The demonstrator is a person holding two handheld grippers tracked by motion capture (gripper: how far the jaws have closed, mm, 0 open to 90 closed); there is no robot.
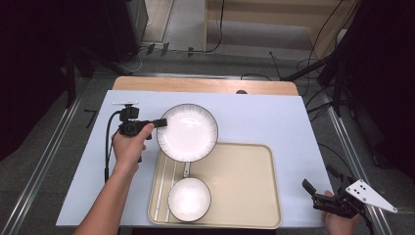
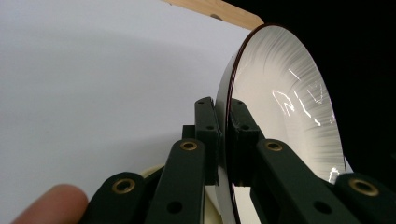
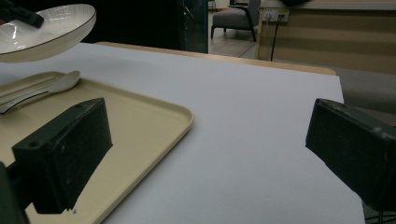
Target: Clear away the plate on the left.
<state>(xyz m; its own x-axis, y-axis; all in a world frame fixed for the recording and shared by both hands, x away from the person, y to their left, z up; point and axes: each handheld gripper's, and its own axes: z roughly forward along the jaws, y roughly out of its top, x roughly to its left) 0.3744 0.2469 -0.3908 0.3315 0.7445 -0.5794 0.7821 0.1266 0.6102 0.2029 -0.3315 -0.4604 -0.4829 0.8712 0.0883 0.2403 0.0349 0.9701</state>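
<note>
Now | left gripper (image 1: 159, 122) clamped on plate (image 1: 188, 132) rim, lifted | right gripper (image 1: 318, 193) jaws spread, holding nothing

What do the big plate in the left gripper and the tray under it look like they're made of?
The plate looks like glazed ceramic: glossy white with bright highlights, fine radial lines and a thin dark rim. The left gripper pinches its edge. The tray is probably plastic or melamine: an even beige, matte surface with a rounded, raised lip. Neither can be told for sure.

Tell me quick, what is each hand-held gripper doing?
Left hand-held gripper: closed on the rim of the big plate, holding it.
Right hand-held gripper: open, holding nothing.
</note>
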